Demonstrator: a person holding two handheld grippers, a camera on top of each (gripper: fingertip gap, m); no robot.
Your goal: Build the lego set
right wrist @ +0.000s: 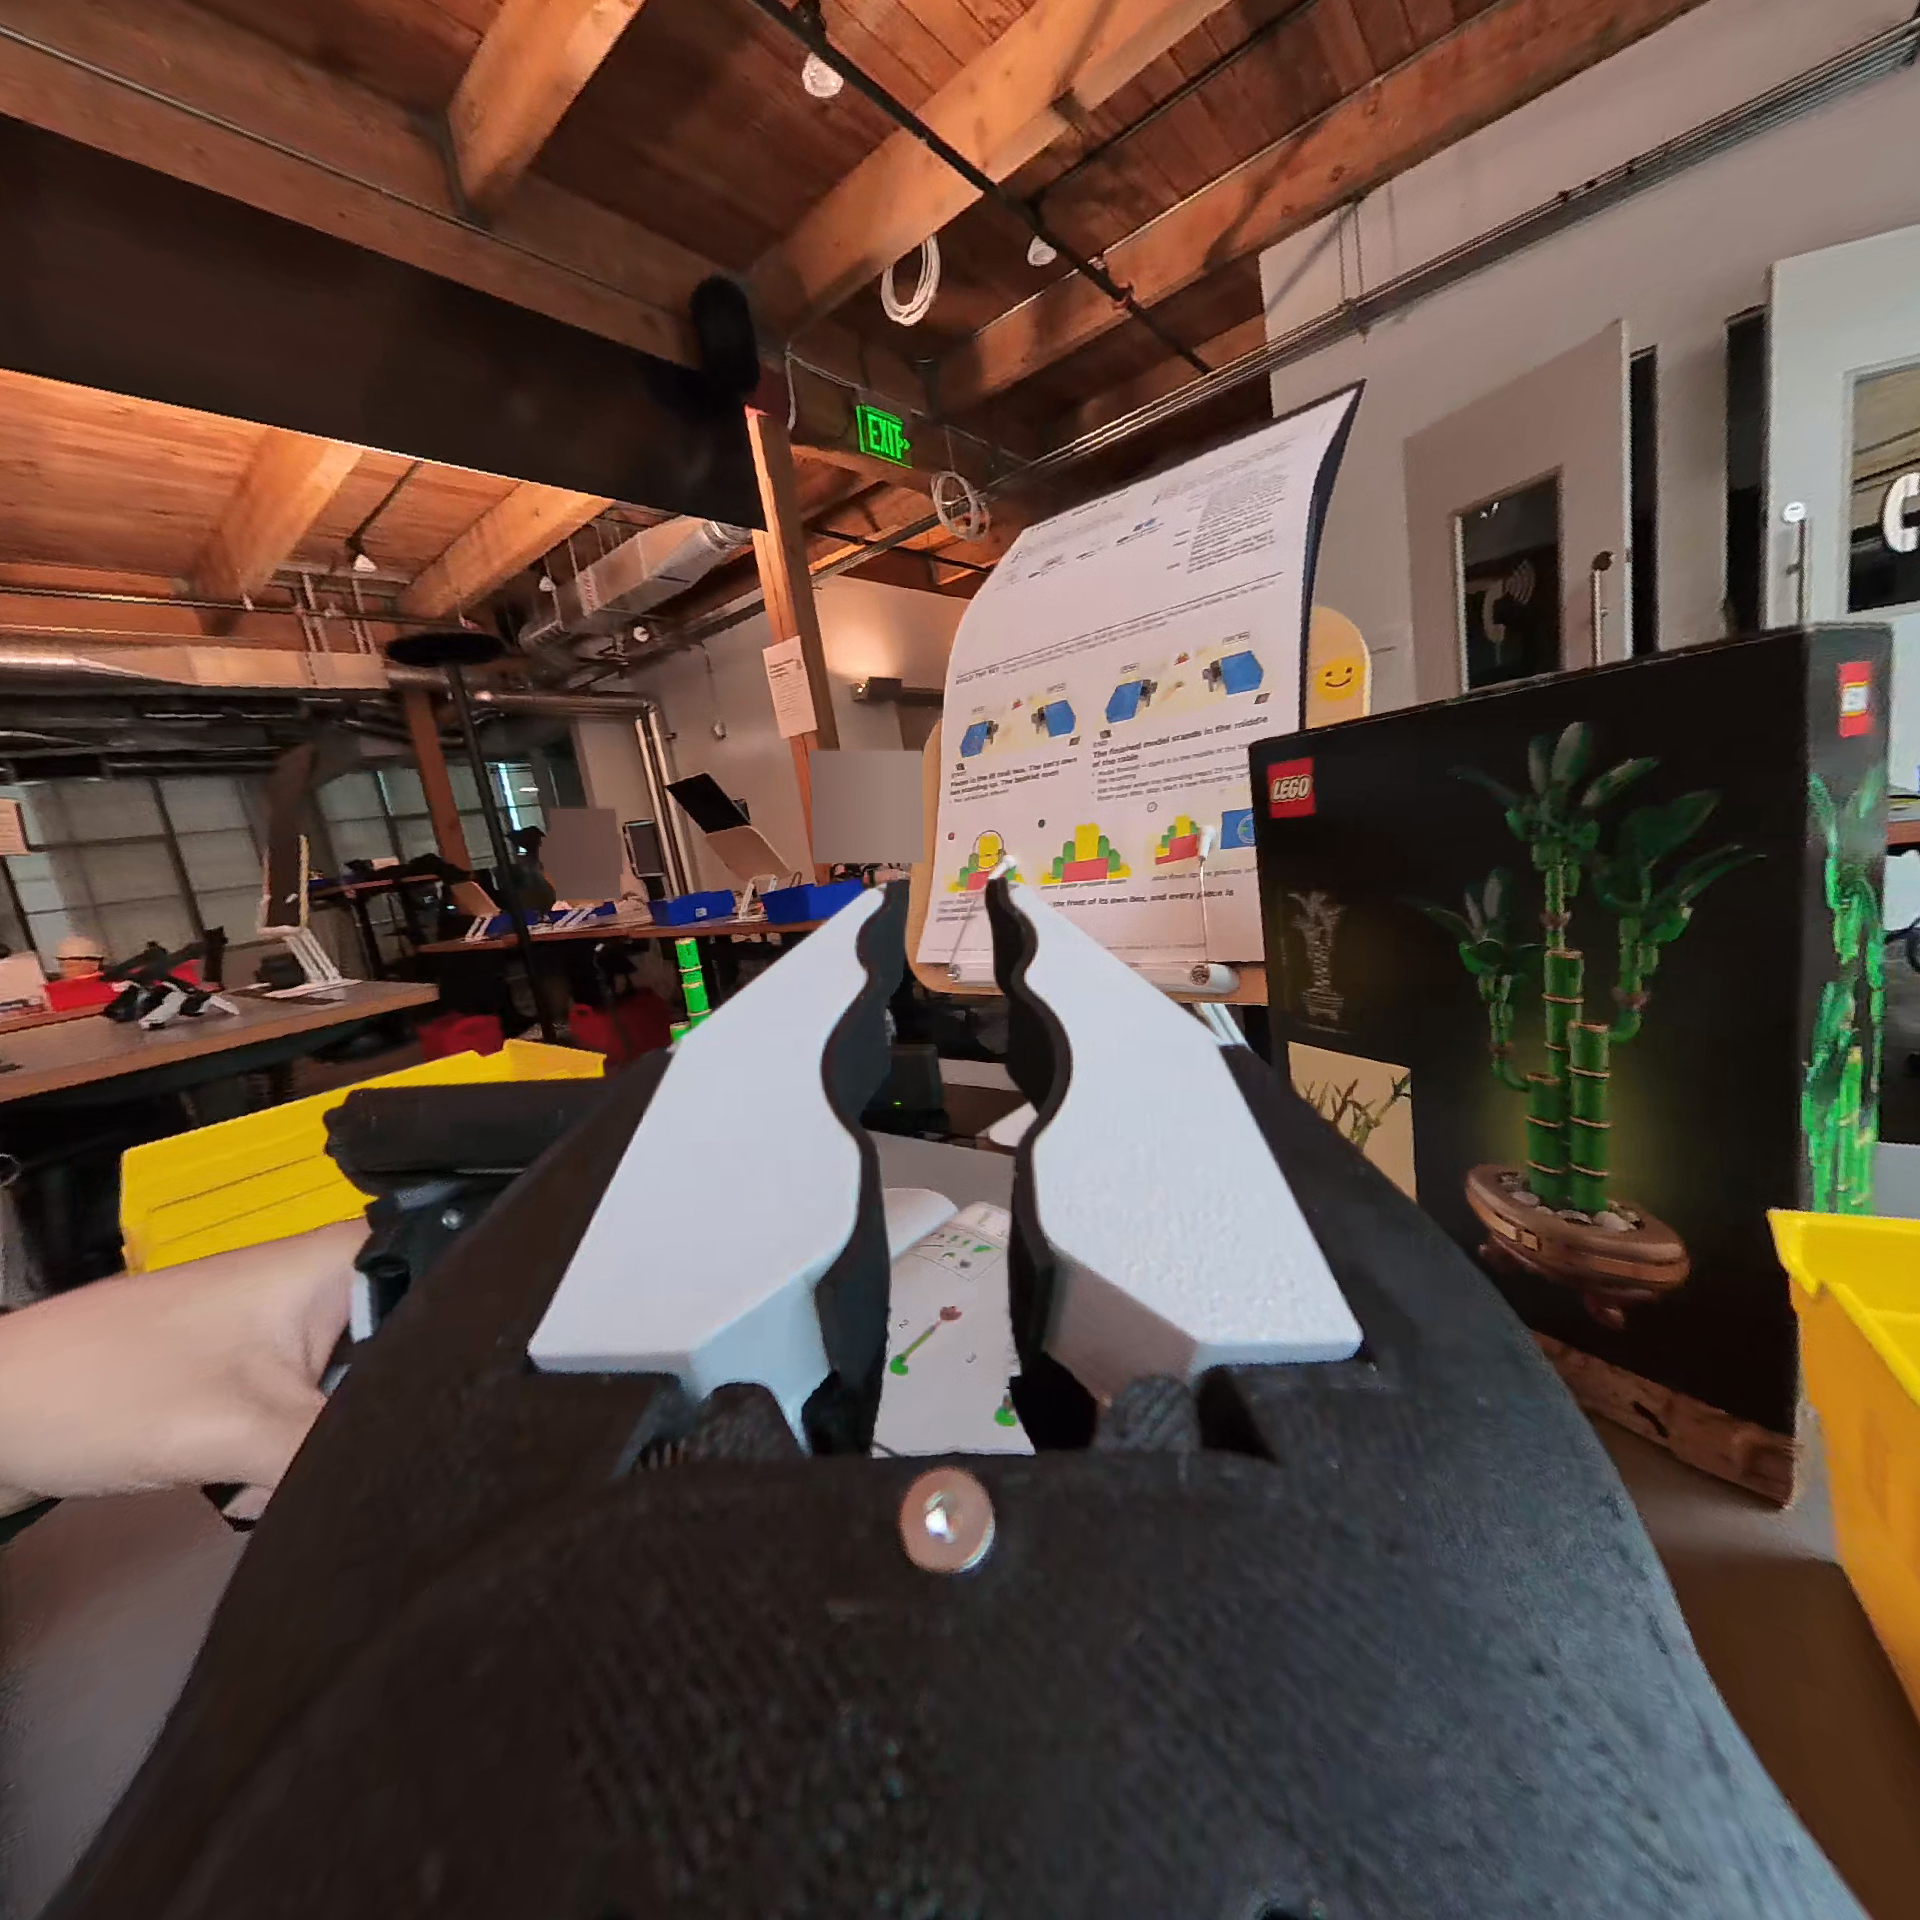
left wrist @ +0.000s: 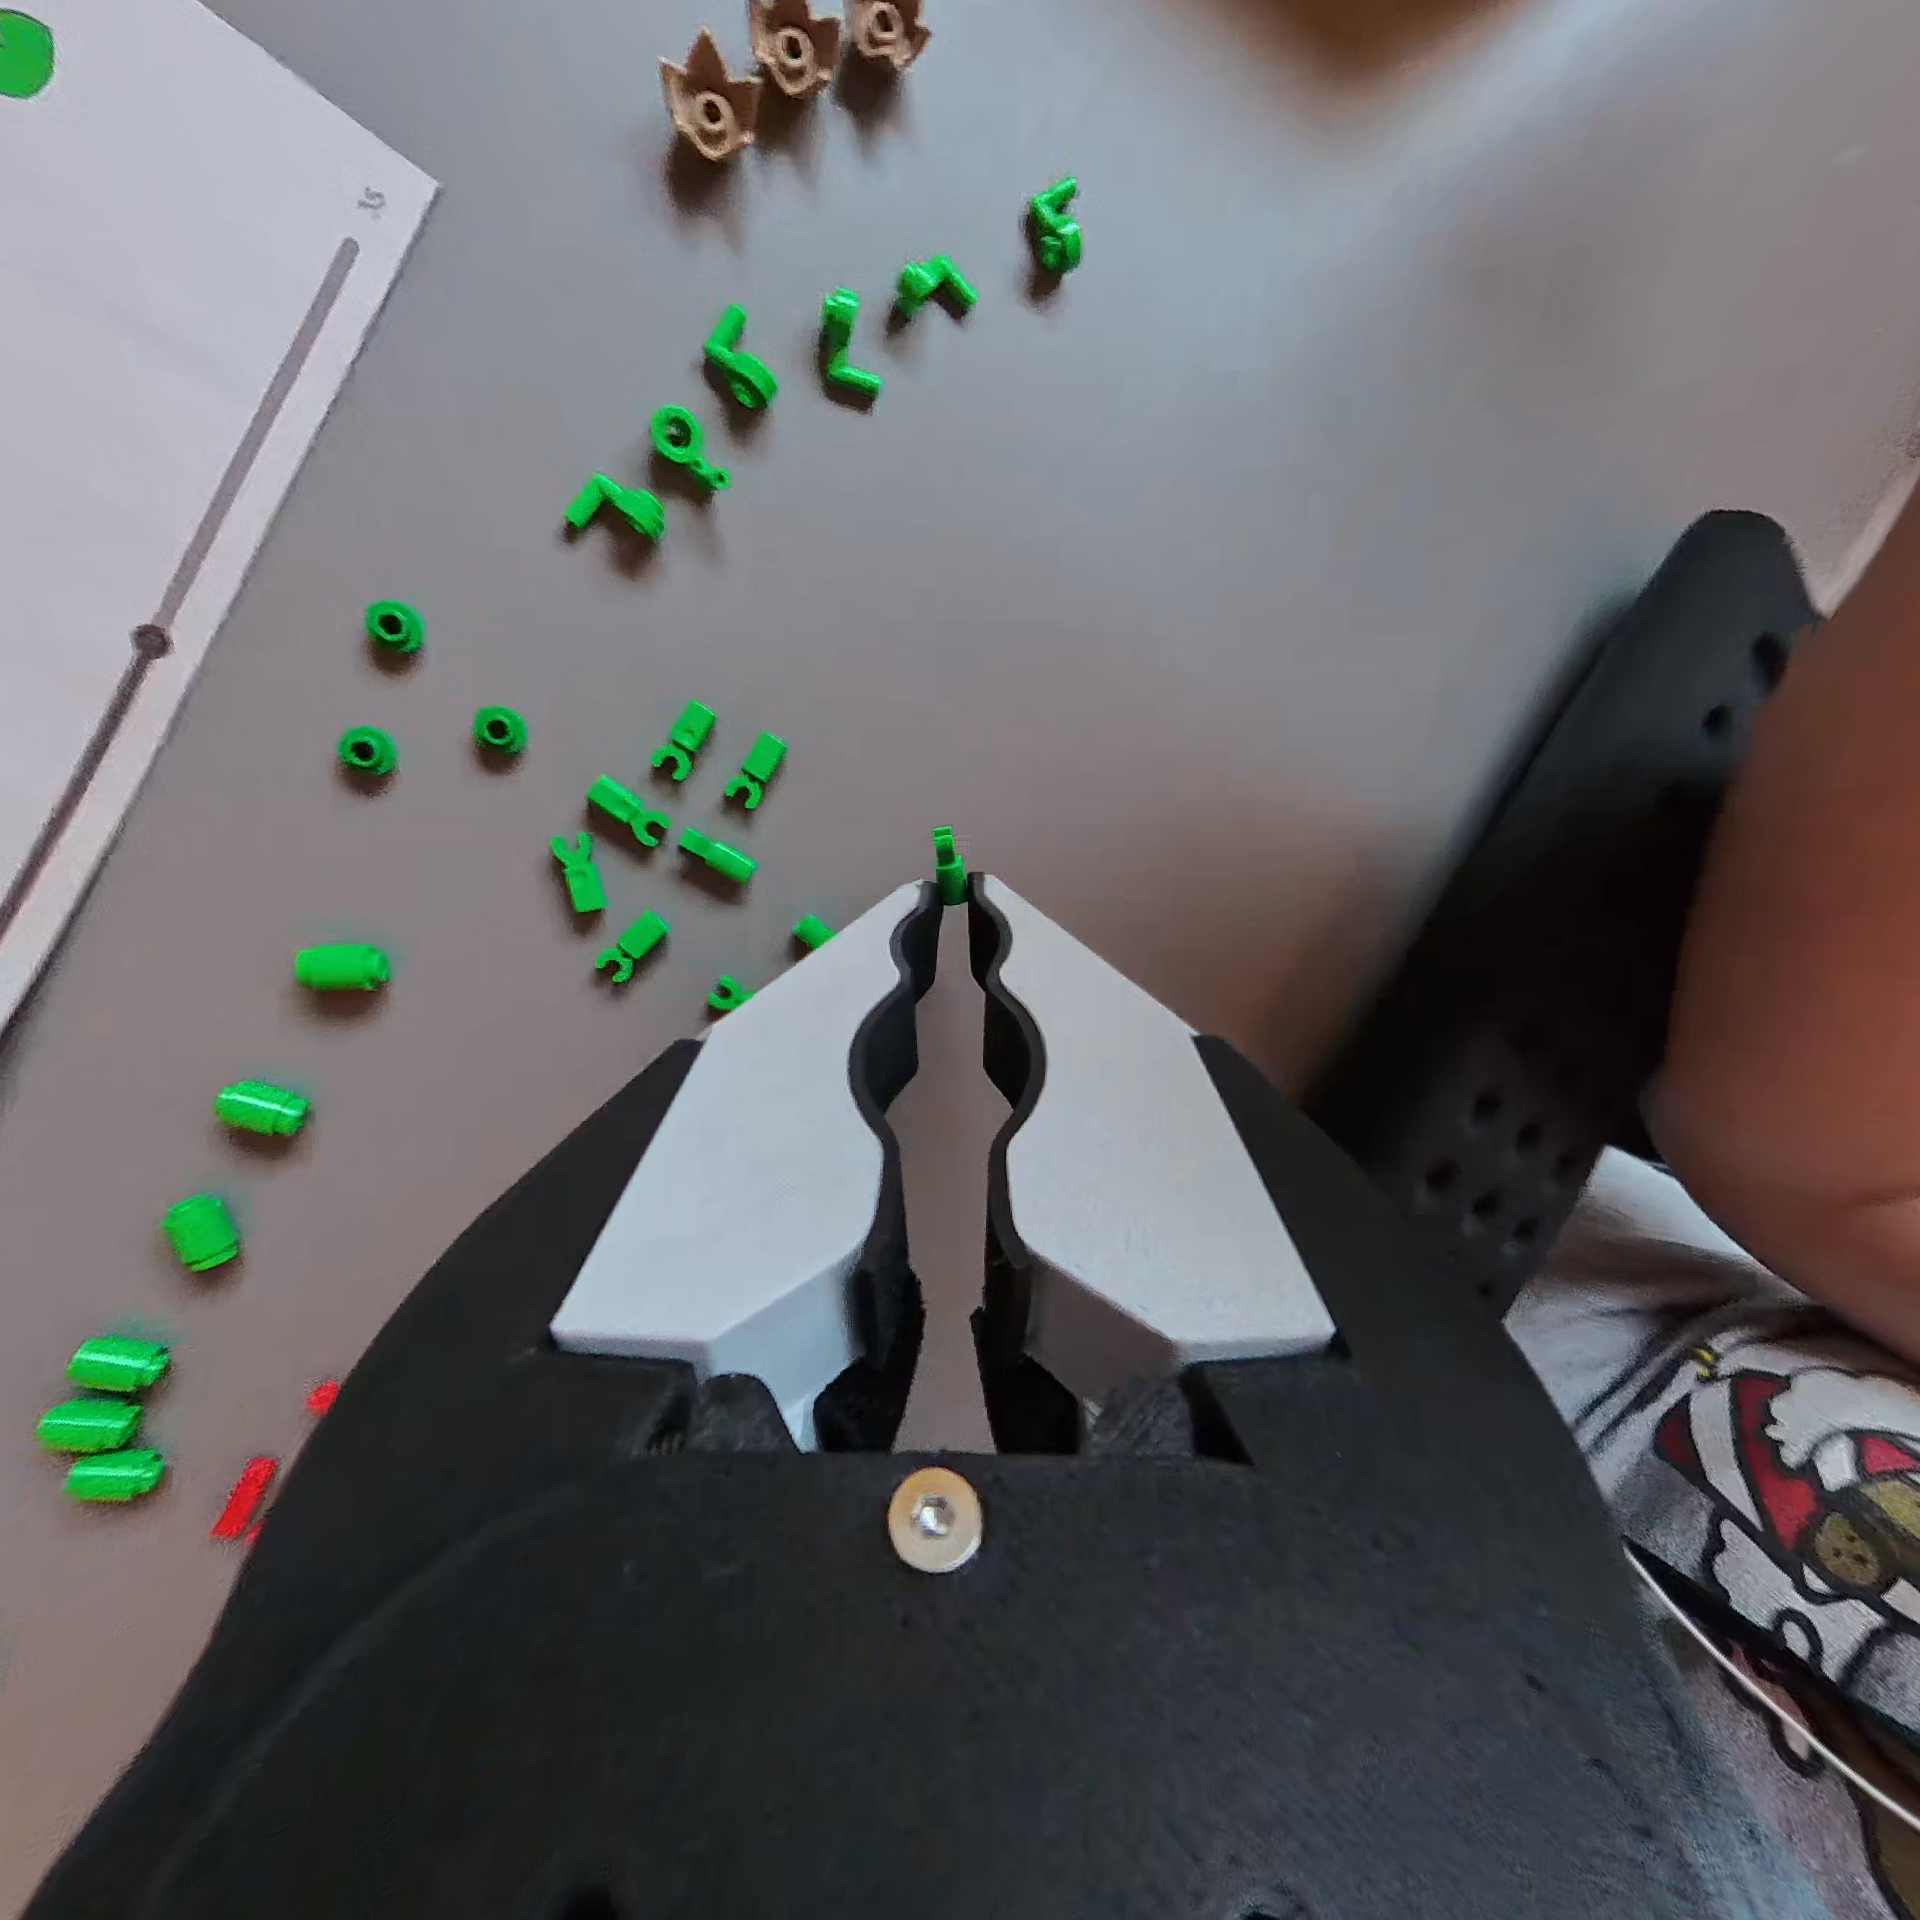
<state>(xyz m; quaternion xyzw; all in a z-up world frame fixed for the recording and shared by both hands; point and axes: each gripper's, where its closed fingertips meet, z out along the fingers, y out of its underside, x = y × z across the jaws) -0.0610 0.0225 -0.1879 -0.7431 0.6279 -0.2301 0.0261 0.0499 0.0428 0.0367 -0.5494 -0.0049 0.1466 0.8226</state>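
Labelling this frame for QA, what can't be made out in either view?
- Left wrist view: the small green lego piece pinched in the left hand-held gripper is too small to tell its shape.
- Left wrist view: the red flat pieces at lower left are blurred and partly hidden by the gripper body.
- Right wrist view: the right hand-held gripper points up at the room; the white instruction booklet shows only through the finger gap.

Both views are bright and evenly lit. Small green pieces (left wrist: pixel 623 821) cast short soft shadows on the grey bench (left wrist: pixel 1195 540). Wide-angle bending curves the edges; the far right black shape (left wrist: pixel 1558 883) is motion-blurred.
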